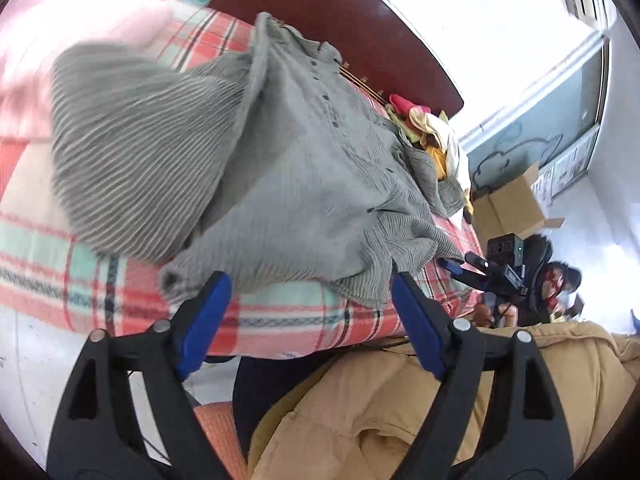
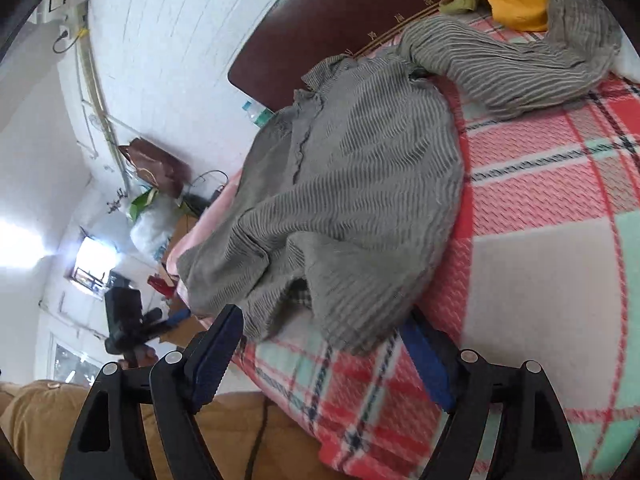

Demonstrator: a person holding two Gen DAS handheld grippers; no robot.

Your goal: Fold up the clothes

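A grey striped button shirt (image 1: 288, 168) lies crumpled on the red, pink and mint plaid blanket (image 1: 280, 320) of a bed. One sleeve (image 2: 520, 76) trails toward the headboard. In the left wrist view, my left gripper (image 1: 308, 284) stands open at the shirt's near hem, blue pads apart and not pressing the cloth. In the right wrist view, my right gripper (image 2: 320, 320) is open too, with the shirt's lower edge (image 2: 328, 312) draped between its fingers and covering the tip of the right one. Each gripper shows small in the other's view, the right gripper (image 1: 480, 272) and the left gripper (image 2: 132, 320).
A pile of red, yellow and cream clothes (image 1: 432, 128) sits by the dark brown headboard (image 1: 360, 40). The person's tan jacket (image 1: 400, 408) fills the foreground. A cardboard box (image 1: 512, 200) stands beyond the bed, and bags (image 2: 156, 168) hang by the white wall.
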